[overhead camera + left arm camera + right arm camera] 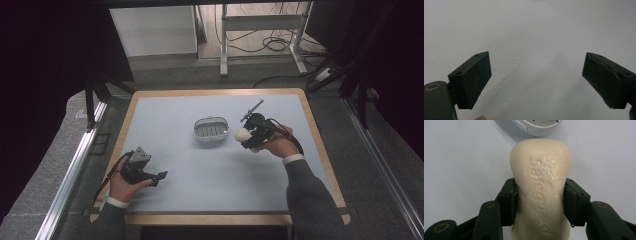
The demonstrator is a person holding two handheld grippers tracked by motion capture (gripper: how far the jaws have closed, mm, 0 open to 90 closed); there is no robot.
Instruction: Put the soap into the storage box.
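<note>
The right gripper is clasping a cream-white, waisted bar of soap (the word "Safeguard" is pressed into its face), both pads squeezing its narrow middle. In the high view the bar of soap is hanging just right of a small grey oval soap dish with a ribbed floor, which is sitting on the pale blue table mat. The left gripper is resting near the mat's front left, its jaws spread wide with nothing between them.
</note>
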